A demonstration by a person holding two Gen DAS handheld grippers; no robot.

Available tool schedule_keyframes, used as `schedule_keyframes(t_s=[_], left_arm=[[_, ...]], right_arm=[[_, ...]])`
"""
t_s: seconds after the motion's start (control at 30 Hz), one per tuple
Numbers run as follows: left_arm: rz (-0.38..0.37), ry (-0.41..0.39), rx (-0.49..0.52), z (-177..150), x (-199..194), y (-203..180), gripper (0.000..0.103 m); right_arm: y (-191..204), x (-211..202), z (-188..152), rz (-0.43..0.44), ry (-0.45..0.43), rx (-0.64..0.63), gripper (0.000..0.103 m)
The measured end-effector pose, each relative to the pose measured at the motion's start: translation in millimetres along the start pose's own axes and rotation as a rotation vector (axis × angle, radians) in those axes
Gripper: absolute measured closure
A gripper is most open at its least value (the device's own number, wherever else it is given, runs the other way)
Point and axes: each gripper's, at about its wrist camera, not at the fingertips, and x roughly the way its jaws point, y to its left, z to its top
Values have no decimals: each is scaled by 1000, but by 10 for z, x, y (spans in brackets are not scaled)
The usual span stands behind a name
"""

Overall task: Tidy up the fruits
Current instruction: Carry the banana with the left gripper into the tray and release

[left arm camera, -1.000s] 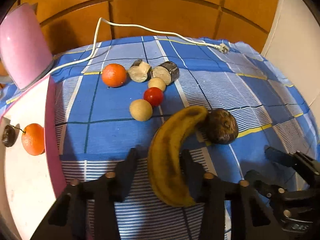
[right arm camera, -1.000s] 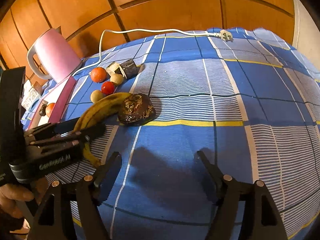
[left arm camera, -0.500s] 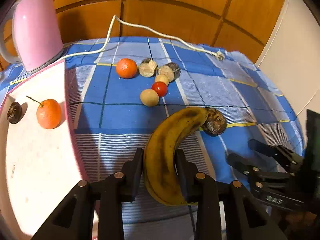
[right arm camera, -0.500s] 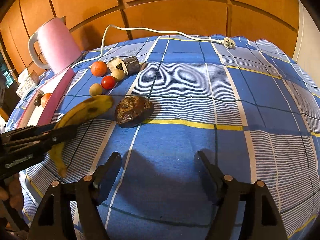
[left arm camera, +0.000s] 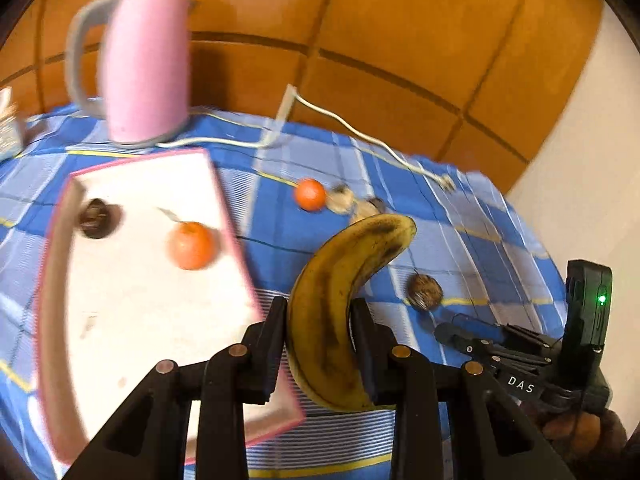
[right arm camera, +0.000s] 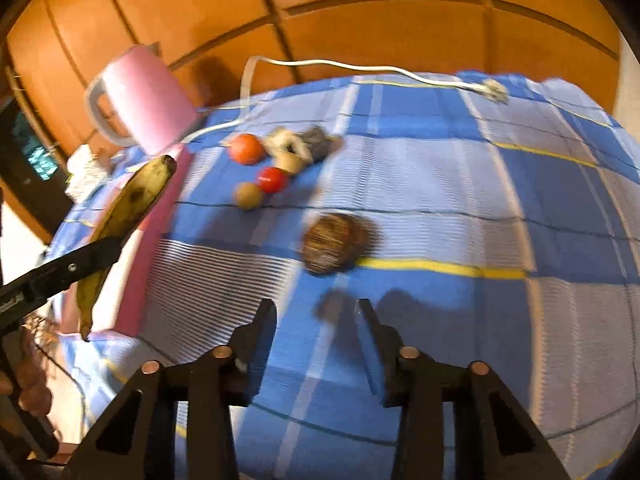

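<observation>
My left gripper (left arm camera: 320, 312) is shut on a spotted yellow banana (left arm camera: 344, 292) and holds it in the air beside the right edge of a white tray with a pink rim (left arm camera: 236, 236). The tray holds an orange (left arm camera: 191, 245) and a dark round fruit (left arm camera: 94, 218). The banana also shows in the right wrist view (right arm camera: 124, 216). My right gripper (right arm camera: 316, 312) is open and empty, low over the cloth just in front of a dark wrinkled fruit (right arm camera: 332, 242). An orange (right arm camera: 246, 149), a red tomato (right arm camera: 273, 179) and pale round fruits (right arm camera: 248, 195) lie behind it.
A pink kettle (left arm camera: 146, 68) stands behind the tray, with a white cord (left arm camera: 360, 136) across the blue checked cloth (right arm camera: 520, 184). Cut dark-skinned fruit halves (right arm camera: 308, 145) lie by the orange. A wooden panel wall is behind the table.
My left gripper has lifted the banana and carried it left, toward the tray. My right gripper has narrowed and moved forward toward the dark wrinkled fruit.
</observation>
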Motion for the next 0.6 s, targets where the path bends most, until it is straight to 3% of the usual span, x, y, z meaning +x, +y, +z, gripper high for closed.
schedule_keyframes(t_s=[0.17, 0.37, 0.6], left_arm=[[75, -50, -114, 57, -196, 454, 71], [171, -62, -253, 45, -272, 1027, 71], [201, -92, -327, 179, -320, 1378, 71]], right_arm=[[286, 153, 229, 73, 3, -43, 62], [416, 616, 562, 69, 48, -7, 62], [461, 957, 735, 32, 78, 42, 62]])
